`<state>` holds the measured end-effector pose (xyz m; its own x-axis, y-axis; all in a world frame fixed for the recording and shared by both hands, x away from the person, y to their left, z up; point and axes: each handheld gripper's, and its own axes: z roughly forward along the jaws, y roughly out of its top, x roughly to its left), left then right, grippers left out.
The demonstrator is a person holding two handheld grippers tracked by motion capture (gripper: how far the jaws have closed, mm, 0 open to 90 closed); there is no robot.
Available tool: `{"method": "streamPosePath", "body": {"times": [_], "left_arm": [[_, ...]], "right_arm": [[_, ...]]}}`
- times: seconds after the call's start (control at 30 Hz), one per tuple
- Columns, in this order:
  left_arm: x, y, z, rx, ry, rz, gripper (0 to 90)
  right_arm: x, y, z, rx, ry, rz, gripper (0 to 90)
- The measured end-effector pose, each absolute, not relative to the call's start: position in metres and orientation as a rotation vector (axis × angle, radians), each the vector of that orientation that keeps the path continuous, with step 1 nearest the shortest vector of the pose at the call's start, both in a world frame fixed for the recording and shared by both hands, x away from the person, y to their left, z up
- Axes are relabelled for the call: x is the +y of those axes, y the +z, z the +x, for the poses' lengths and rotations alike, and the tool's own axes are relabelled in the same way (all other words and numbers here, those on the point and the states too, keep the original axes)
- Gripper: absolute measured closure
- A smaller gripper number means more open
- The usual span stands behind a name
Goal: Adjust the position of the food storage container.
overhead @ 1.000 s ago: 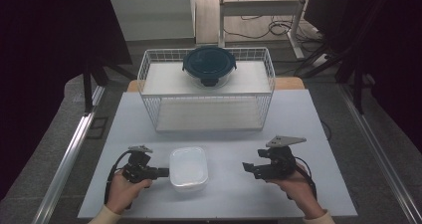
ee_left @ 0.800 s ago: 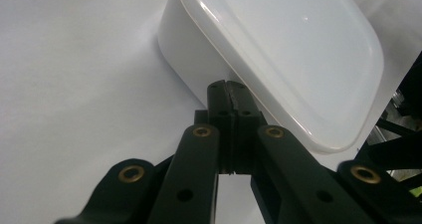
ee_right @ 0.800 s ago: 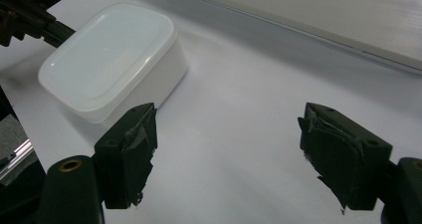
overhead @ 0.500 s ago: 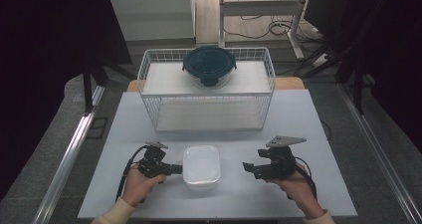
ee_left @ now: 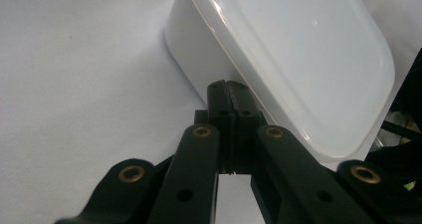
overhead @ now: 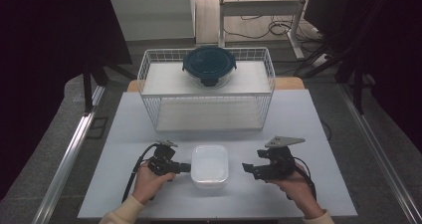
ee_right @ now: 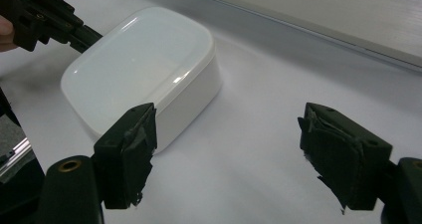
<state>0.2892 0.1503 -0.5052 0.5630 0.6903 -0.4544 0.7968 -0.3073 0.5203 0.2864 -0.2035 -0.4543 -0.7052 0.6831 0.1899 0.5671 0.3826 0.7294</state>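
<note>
A white lidded plastic box [overhead: 210, 164] lies on the white table between my two grippers. My left gripper [overhead: 188, 168] is shut with nothing in it, and its closed tip touches the box's left side [ee_left: 199, 59] just under the lid rim. My right gripper [overhead: 246, 168] stands open a little to the right of the box, jaws pointing at it with a gap of bare table between. In the right gripper view the box [ee_right: 144, 69] sits ahead and to the left, with the left gripper [ee_right: 92, 37] against its far edge.
A white wire basket [overhead: 206, 92] stands at the back of the table [overhead: 308, 119]. A round glass container with a dark teal lid [overhead: 209, 64] rests on its upper shelf. A metal rail [overhead: 69, 154] runs along the left of the table.
My left gripper has moved to the right and pushed the white box along with it, toward the table's middle. The right gripper has stayed put.
</note>
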Motion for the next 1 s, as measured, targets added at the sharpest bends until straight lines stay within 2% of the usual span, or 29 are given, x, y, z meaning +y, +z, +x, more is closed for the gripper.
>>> {"method": "streamPosePath", "body": {"times": [0.3,0.57,0.6,0.63,0.67,0.7,0.73,0.77,0.83,0.87,0.9,1.0], "left_arm": [[0.148,-0.504,0.286,1.189,-0.173,2.063,90.0],[0.167,-0.485,0.271,1.186,-0.027,1.999,89.8],[0.169,-0.482,0.269,1.181,-0.007,1.987,84.4],[0.17,-0.478,0.267,1.187,0.014,1.972,84.4],[0.172,-0.475,0.265,1.194,0.035,1.956,72.7],[0.173,-0.472,0.264,1.196,0.046,1.946,72.7],[0.174,-0.47,0.264,1.201,0.049,1.933,66.1],[0.176,-0.469,0.263,1.22,0.064,1.896,54.0],[0.175,-0.47,0.262,1.234,0.08,1.889,44.1],[0.174,-0.472,0.261,1.24,0.081,1.891,44.1],[0.174,-0.473,0.262,1.241,0.079,1.892,37.5],[0.175,-0.473,0.262,1.255,0.081,1.878,33.1]], "right_arm": [[-0.203,-0.455,0.287,2.495,1.22,1.129,21.5],[-0.201,-0.449,0.285,2.478,1.238,1.114,21.6],[-0.199,-0.449,0.285,2.482,1.238,1.11,21.5],[-0.199,-0.449,0.285,2.482,1.238,1.11,21.5],[-0.198,-0.45,0.285,2.484,1.236,1.112,21.5],[-0.198,-0.45,0.285,2.484,1.236,1.112,21.5],[-0.198,-0.45,0.285,2.488,1.236,1.111,21.5],[-0.197,-0.451,0.285,2.488,1.234,1.11,21.5],[-0.197,-0.451,0.285,2.487,1.234,1.111,21.5],[-0.196,-0.451,0.285,2.486,1.235,1.114,21.6],[-0.194,-0.451,0.285,2.486,1.238,1.118,21.5],[-0.19,-0.452,0.284,2.497,1.236,1.109,21.5]]}}
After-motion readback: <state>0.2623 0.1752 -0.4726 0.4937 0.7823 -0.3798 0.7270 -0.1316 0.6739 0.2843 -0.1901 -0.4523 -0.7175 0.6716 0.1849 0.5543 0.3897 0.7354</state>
